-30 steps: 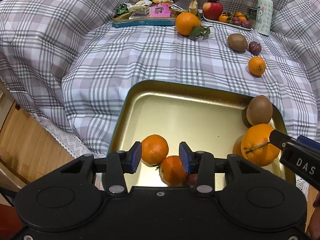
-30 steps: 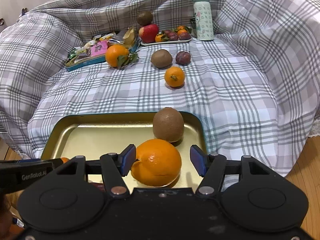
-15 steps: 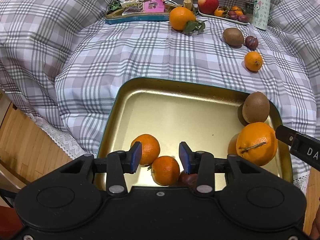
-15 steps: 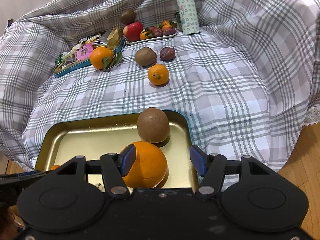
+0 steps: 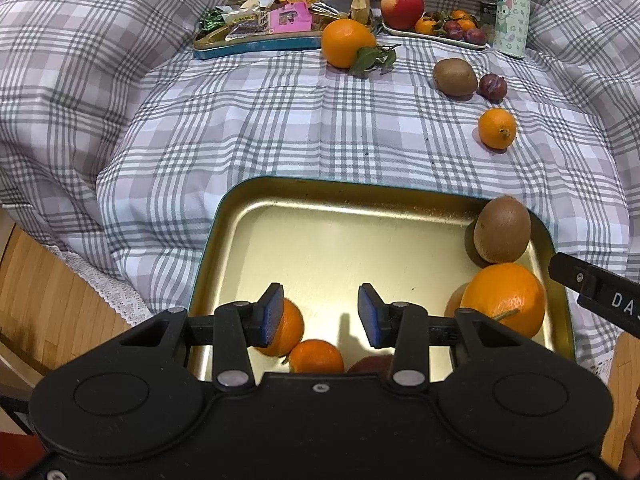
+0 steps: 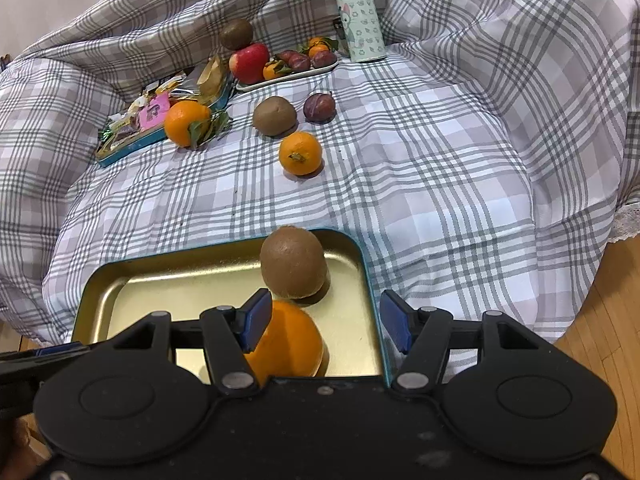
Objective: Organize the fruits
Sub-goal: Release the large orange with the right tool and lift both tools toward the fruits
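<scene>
A gold tray with a teal rim [image 5: 224, 240] lies at the near edge of the checked cloth. It holds a big orange [image 5: 502, 300], a kiwi [image 5: 502, 230], two mandarins [image 5: 316, 356] and a dark red fruit [image 5: 372, 362]. My left gripper [image 5: 320, 314] hovers open over the tray's near left part, nothing between its blue pads. My right gripper [image 6: 325, 322] is open above the tray's right end [image 6: 370, 280]; the big orange [image 6: 288, 344] lies under its left finger, the kiwi [image 6: 294, 262] just ahead. Loose on the cloth are a mandarin [image 6: 300, 153], a kiwi [image 6: 275, 115], a plum [image 6: 319, 107] and a leafy orange [image 6: 186, 122].
At the back stand a white plate [image 6: 256, 87] with an apple, a kiwi and small fruits, a snack tin [image 6: 132, 148] and a pale green bottle [image 6: 360, 16]. The cloth bunches up high at both sides. Wooden floor shows below the table's near edge [image 6: 600, 320].
My right gripper has slid to the right, so the big orange that sat between its open jaws now lies under its left finger. The left gripper has drawn back slightly from the mandarins.
</scene>
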Demonstrator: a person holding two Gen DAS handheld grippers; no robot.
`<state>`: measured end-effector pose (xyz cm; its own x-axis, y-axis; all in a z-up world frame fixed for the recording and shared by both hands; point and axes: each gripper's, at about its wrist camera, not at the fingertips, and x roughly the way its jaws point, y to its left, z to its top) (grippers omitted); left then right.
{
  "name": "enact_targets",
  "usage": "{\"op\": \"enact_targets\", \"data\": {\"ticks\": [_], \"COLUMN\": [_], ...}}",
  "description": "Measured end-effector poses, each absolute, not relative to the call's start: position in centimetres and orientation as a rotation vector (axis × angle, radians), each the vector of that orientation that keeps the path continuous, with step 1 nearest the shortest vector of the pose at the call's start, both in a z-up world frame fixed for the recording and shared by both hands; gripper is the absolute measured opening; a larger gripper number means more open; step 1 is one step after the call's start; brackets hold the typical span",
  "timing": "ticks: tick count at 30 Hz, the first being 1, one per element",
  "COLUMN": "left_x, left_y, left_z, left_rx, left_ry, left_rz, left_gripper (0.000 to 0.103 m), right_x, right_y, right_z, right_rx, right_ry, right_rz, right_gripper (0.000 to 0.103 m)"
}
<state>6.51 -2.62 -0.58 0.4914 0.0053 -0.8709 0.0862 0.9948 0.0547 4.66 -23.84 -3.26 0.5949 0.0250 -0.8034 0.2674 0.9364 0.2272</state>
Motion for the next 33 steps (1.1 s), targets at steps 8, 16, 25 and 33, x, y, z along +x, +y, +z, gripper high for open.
{"op": "enact_targets", "data": {"ticks": [8,16,25,33], "left_x": [8.5,11.2,13.5,14.8], "left_y": [-3.4,-3.7,-4.0,-4.0], "left_z": [-0.6,-0.5,-0.8,-1.2], "left_rx": [0.099,0.106,0.101,0.09], "left_ry": [1.078,1.099,1.13,1.156], "left_rz": [-0.068,-0.061,-0.058,-0.058], "left_gripper": [0.049,0.049,0.049,0.049], "right_x": [6.1,8.6,11.0,12.2], "right_y": [-24.6,-25.0,-24.6,-24.5], "right_z": [-3.3,-2.8,-2.5,-2.7], "right_rx": [0.347,0.346,0.326,0.323], "right_ry": [0.947,0.959,0.982,1.014], "right_rz": [-0.17,-0.189,-0.18,-0.188], "right_gripper": [0.064,0.064,0.064,0.064]}}
